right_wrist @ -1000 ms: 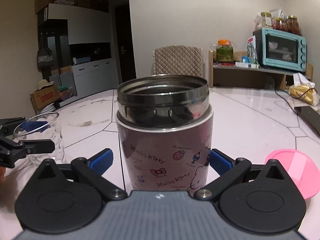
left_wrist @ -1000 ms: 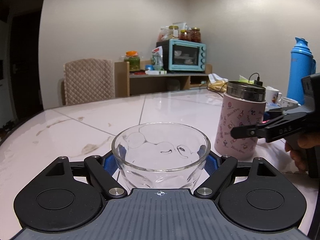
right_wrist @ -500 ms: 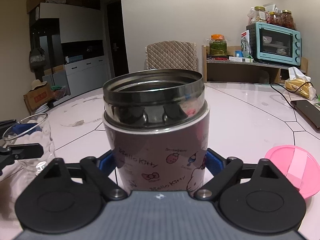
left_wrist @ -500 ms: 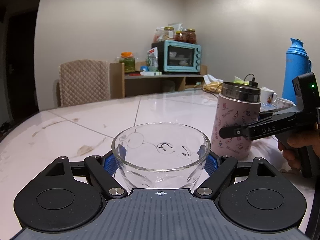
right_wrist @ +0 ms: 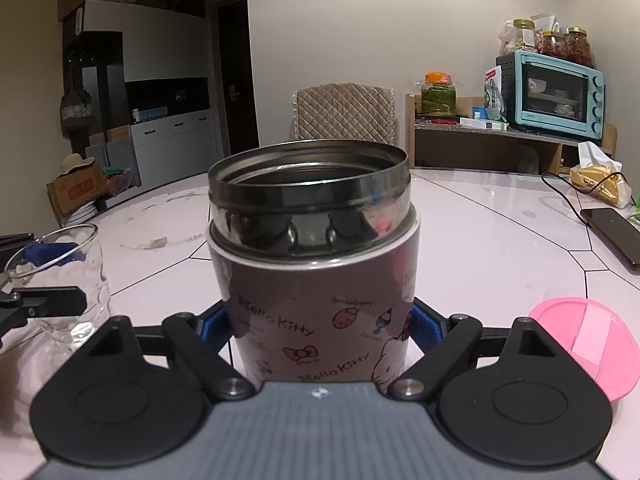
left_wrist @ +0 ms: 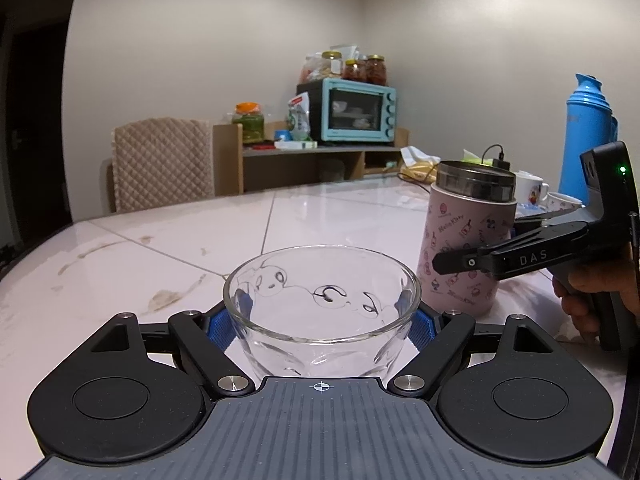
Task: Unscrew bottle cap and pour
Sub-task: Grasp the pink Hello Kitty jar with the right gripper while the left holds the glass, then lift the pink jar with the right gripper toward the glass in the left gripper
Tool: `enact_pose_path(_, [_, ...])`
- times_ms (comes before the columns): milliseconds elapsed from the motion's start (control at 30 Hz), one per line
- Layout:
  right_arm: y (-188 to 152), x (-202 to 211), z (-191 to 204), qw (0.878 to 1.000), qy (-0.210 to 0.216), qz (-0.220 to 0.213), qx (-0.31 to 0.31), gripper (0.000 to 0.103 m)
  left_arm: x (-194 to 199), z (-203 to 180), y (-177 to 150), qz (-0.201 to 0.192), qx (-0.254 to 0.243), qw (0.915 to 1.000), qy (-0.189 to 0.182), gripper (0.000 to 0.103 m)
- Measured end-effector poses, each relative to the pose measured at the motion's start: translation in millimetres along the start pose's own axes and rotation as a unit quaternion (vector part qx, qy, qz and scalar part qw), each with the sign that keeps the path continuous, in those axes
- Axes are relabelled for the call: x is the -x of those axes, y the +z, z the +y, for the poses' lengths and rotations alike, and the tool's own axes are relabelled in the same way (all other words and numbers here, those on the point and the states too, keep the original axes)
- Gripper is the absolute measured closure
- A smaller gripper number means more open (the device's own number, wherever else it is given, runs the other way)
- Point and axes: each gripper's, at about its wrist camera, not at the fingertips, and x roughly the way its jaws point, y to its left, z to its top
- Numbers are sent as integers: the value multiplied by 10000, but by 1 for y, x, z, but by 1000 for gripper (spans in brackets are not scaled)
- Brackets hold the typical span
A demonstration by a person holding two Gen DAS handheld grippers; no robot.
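A clear drinking glass (left_wrist: pixel 322 300) stands upright on the pale table (left_wrist: pixel 160 248), and my left gripper (left_wrist: pixel 322 322) is shut on it, blue pads against both sides. To its right stands the pink Hello Kitty bottle (left_wrist: pixel 464 240), its steel mouth uncapped. In the right wrist view the bottle (right_wrist: pixel 316 280) fills the middle. My right gripper (right_wrist: pixel 320 326) is closing tight on its lower body, blue pads pressing on both sides. The pink cap (right_wrist: pixel 584 340) lies on the table to the right of the bottle. At the left edge of that view is the glass (right_wrist: pixel 60 276).
A person's hand (left_wrist: pixel 588 300) holds the right gripper's handle. A blue thermos (left_wrist: pixel 588 136) and mugs (left_wrist: pixel 530 190) stand behind the bottle. A phone on a cable (right_wrist: pixel 612 232) lies at the right. A padded chair (left_wrist: pixel 160 164) and a shelf with a teal oven (left_wrist: pixel 352 110) stand beyond the table.
The right gripper's jaws have come in from wide apart and now press on the bottle's sides. The left gripper and the glass have stayed put.
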Motion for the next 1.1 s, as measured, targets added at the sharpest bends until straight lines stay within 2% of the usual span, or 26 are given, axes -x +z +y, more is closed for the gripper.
enact_pose_path(800, [17,9,39,9943,302,-234,992,15,4,-4,-4,160,-131,9998,31,17])
enact_pose_path(1100, [21,12,55,9862,382,-346,1575,15,6,-6,-6,185,-200,9996,94,17])
